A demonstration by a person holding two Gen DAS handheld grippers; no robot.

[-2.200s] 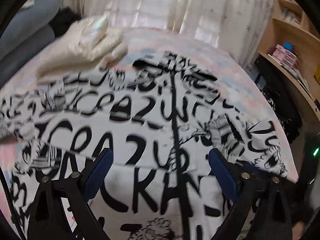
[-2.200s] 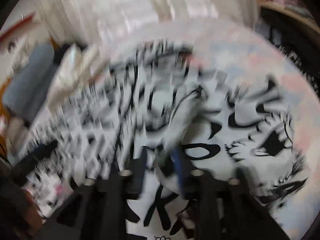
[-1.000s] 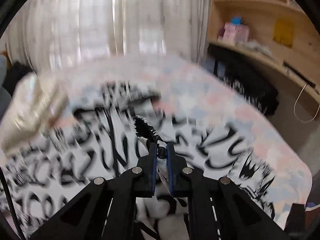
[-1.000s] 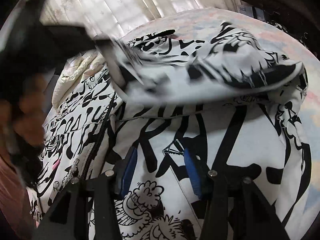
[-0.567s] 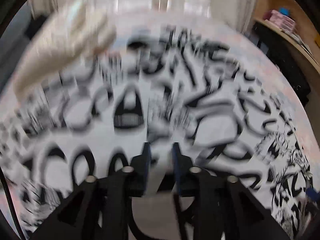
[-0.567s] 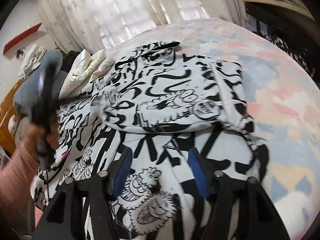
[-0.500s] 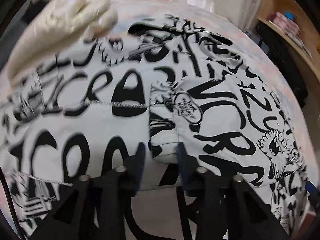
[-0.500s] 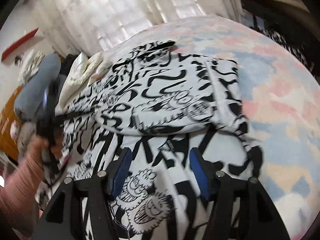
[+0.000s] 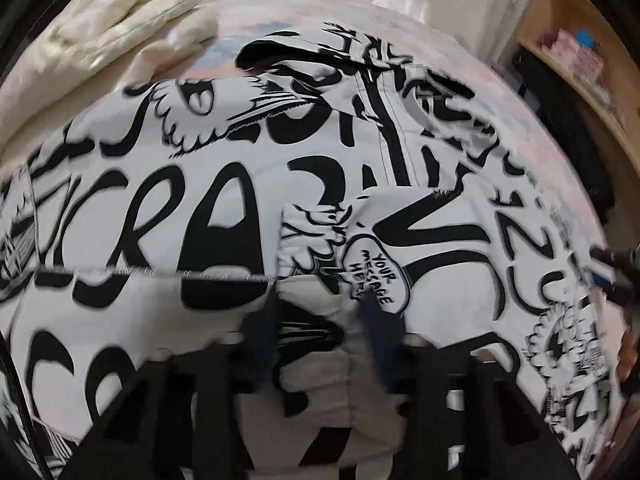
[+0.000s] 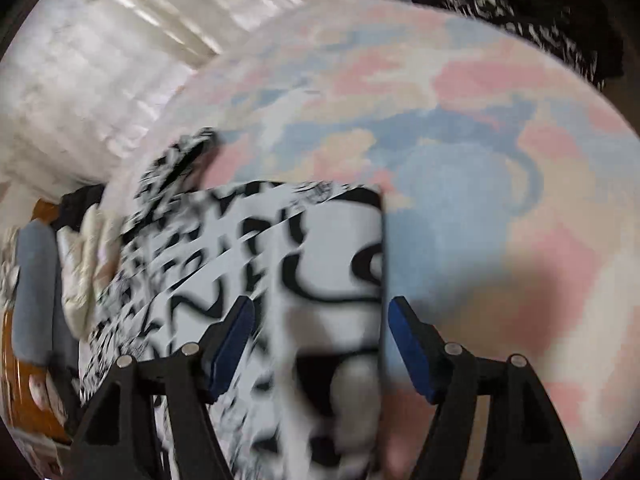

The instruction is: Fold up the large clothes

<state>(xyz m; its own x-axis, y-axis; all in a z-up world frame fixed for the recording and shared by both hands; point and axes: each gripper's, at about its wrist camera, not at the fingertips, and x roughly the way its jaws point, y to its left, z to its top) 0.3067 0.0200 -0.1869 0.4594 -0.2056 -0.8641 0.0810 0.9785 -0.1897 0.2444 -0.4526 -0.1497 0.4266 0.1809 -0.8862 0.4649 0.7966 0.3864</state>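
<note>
Left wrist view: left claw closing on a fold of the printed jacket.
Jacket lies spread on the pastel bedspread. Right claw has been opening; its jaws stand wide, straddling the jacket's edge without pressing it.

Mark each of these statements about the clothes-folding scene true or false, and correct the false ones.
1. The garment is white with black lettering and cartoons. True.
2. It lies on a plain green sheet. False: the bedcover is pastel pink, blue and peach.
3. The right tongs are clamped shut on a sock. False: they stand open over the garment's straight edge, having just been opening.
4. A cream padded item lies beyond the garment. True.
5. The left tongs have a folded bit of the garment between their pads. True, though blur hides whether they press on it.
</note>
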